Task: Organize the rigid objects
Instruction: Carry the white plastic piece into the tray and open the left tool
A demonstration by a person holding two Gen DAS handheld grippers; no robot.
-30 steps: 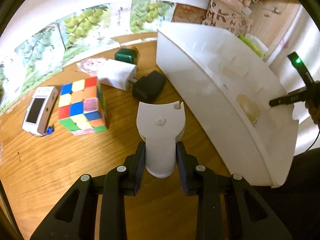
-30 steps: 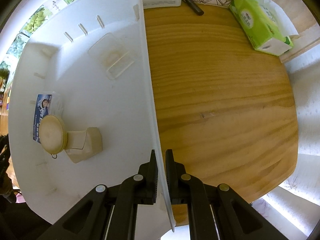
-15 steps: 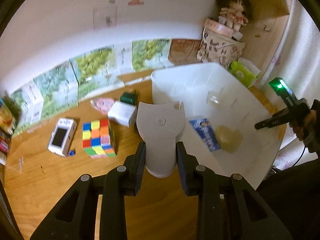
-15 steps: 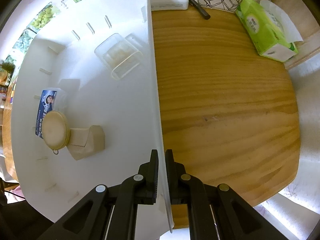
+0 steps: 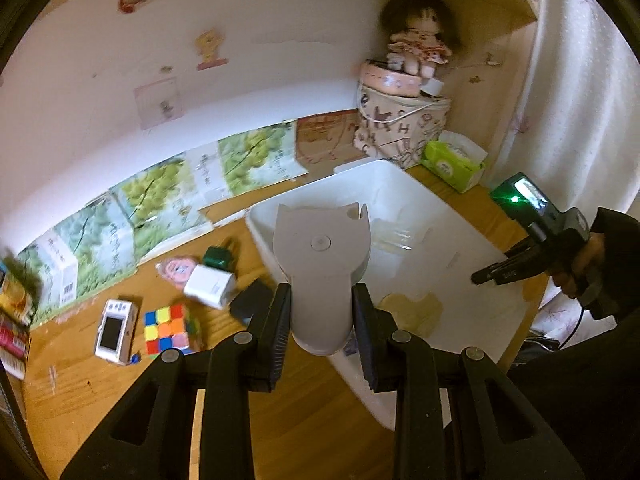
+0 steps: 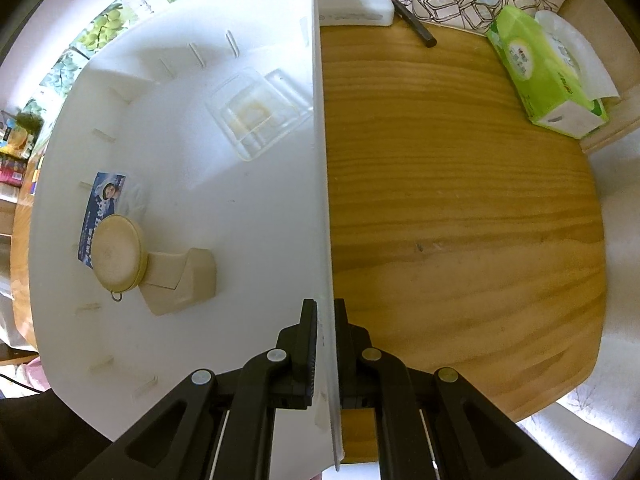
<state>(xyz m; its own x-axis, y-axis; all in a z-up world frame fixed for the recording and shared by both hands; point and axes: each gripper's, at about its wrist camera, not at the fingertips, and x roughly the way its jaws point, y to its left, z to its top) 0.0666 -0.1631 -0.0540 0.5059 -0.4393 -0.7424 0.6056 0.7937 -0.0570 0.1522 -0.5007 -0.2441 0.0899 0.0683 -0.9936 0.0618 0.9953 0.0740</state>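
Above the white bin [image 5: 400,208], the white holder [image 5: 320,272] rides up, clamped in the left gripper [image 5: 322,336], clear of the cube [image 5: 170,328] and chargers. Right gripper [image 6: 325,344] stays pinched on the bin's wall; drop-in looks next.

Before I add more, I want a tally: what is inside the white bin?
The white bin holds a clear plastic box, a blue card partly covered by a round tan case, and a beige holder.
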